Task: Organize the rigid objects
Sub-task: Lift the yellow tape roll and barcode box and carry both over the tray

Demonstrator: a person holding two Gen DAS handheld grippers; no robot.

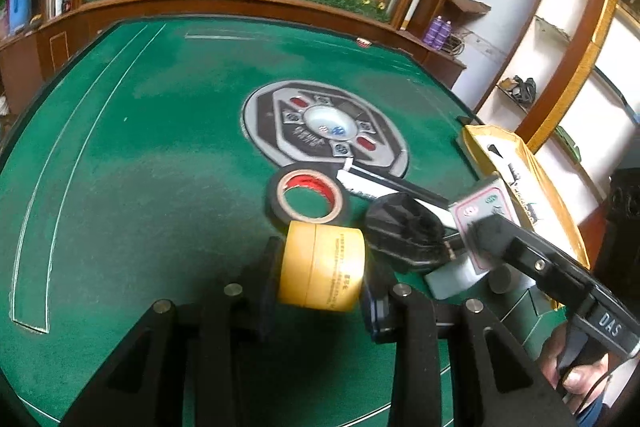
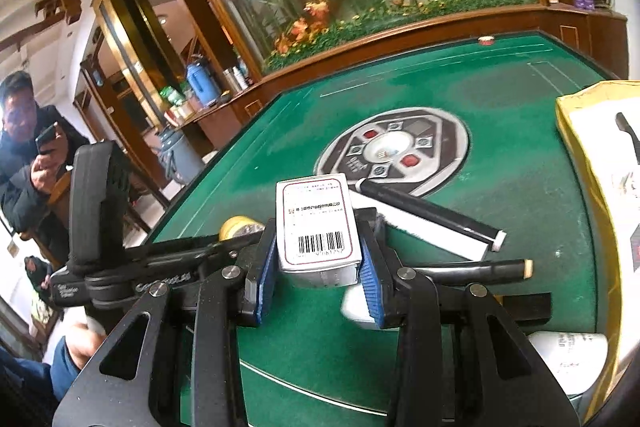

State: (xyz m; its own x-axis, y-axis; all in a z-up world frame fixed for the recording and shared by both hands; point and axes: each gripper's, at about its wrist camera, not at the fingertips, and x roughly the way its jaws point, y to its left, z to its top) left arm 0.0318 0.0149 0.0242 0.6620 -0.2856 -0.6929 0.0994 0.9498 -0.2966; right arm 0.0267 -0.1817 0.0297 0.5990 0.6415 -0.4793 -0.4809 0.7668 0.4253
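Left tool (image 1: 320,275) clamped shut; right tool (image 2: 318,267) too (both loaded).

I see green felt mahjong table (image 1: 140,147): grey round centre panel (image 1: 324,127), black tape roll (image 1: 308,197), black-white rod (image 2: 432,219), yellow-rimmed box (image 2: 580,147).

Tape roll (image 1: 307,202) sits just in front of the table's center console (image 1: 325,127), the carton (image 1: 520,187) off to its right.

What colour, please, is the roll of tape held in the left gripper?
Yellow tape roll, clearest in the left wrist view.
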